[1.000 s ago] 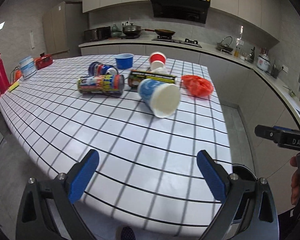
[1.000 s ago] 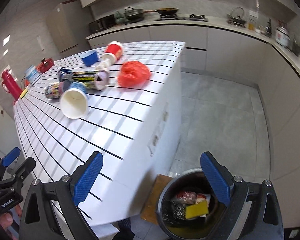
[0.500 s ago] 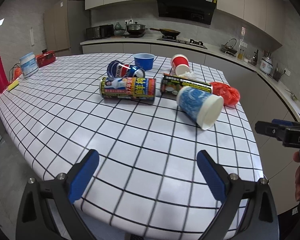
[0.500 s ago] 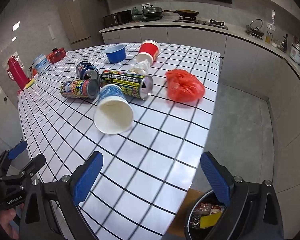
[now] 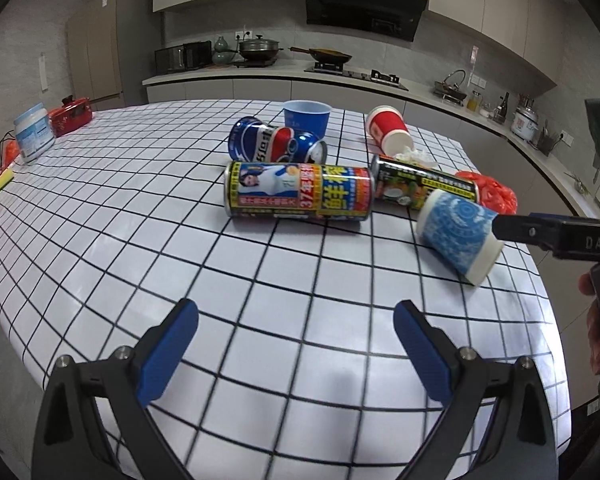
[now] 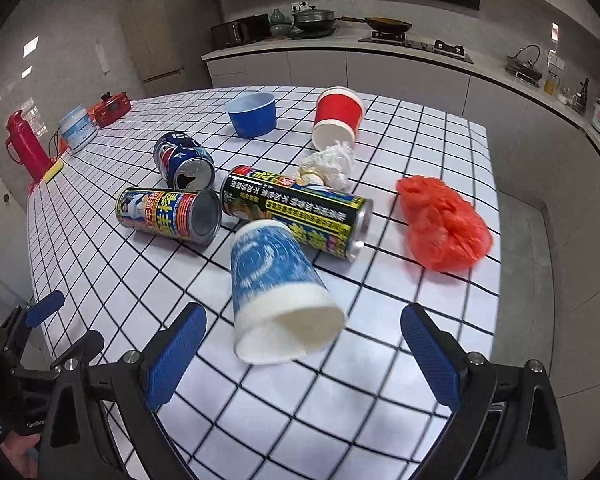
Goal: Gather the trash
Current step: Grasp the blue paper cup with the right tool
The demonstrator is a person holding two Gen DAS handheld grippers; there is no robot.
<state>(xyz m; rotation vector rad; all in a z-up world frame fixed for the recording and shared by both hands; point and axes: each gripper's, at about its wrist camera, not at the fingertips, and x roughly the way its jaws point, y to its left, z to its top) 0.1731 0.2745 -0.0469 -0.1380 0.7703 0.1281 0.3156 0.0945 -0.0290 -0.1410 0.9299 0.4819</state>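
Lying on its side on the checked table (image 6: 440, 184), the blue paper cup (image 6: 274, 288) serves as the landmark, its open mouth facing the right gripper (image 6: 302, 354), whose blue fingers are spread wide with nothing between them, flanking the cup's rim. Far left of the cup stands a red flask (image 6: 26, 142). Nearer on its left lies the yellow-and-red can (image 6: 168, 212); behind that, a blue cola can (image 6: 182, 158). Just behind the cup lies the black-and-yellow can (image 6: 296, 210), apparently touching it, with crumpled tissue (image 6: 330, 162), a blue bowl (image 6: 252, 114) and a red cup (image 6: 338, 118) beyond. Right of the cup sits a red plastic bag (image 6: 444, 226). The left gripper (image 5: 296, 354) hovers over the table's near edge, fingers likewise spread, empty, well short of the cup (image 5: 458, 230).
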